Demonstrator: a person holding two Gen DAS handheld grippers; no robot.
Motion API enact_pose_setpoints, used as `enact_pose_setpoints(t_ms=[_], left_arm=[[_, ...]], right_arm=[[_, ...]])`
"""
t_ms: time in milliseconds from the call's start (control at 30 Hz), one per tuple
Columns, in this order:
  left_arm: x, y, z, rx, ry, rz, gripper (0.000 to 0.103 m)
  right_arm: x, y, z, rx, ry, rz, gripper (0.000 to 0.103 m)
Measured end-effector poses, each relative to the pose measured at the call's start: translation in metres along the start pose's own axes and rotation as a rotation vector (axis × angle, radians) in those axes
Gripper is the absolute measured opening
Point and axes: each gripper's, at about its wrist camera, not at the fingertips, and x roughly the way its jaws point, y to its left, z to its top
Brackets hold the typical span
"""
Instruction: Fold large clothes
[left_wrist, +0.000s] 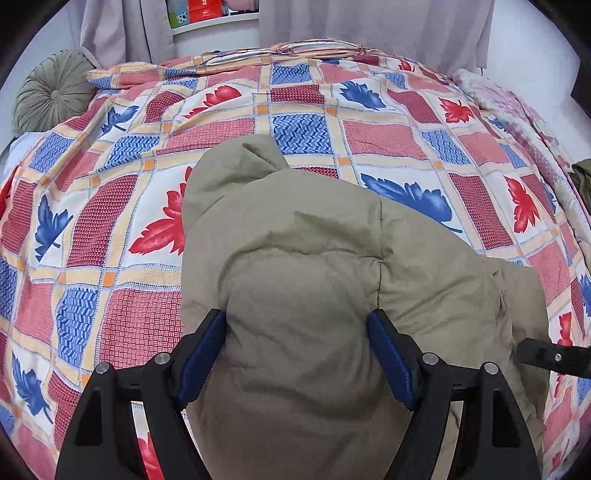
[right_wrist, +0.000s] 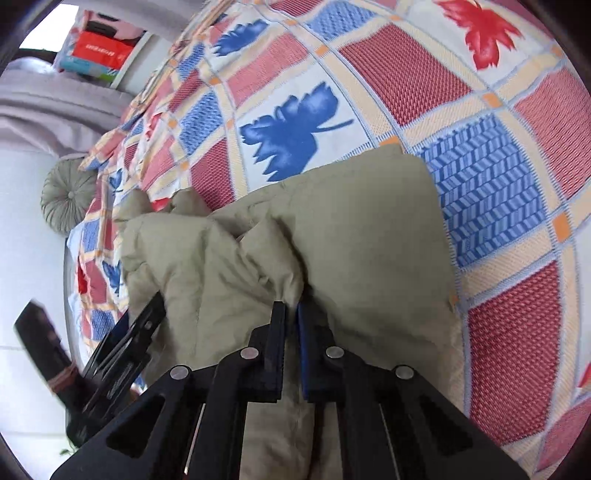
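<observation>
Khaki padded jacket (left_wrist: 314, 266) bunched on bed, over leaf-print patchwork quilt (left_wrist: 303, 133). Left tongs (left_wrist: 297, 354) spread wide, pads pressing both sides of thick puffy fold, gripping it. Right tongs (right_wrist: 291, 314) clamped tight on thin jacket edge at near right. Round green cushion (left_wrist: 51, 92) far left by wall.

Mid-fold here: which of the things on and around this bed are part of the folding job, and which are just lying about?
Part of the job:
- khaki padded jacket
- left gripper, jaws wide around a thick bunch of it
- right gripper, shut on a fold
- leaf-print bedspread, the work surface

Lying about:
- round green cushion
- shelf of boxes
- grey curtains
</observation>
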Motion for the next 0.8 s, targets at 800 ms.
enact_pose_setpoints(t_ms=[800], left_arm=[[-0.05,0.02,-0.092,-0.072,0.144,-0.008,0.083]], right_arm=[[-0.003,0.029,-0.086,-0.343,0.069,-0.178,0.007]])
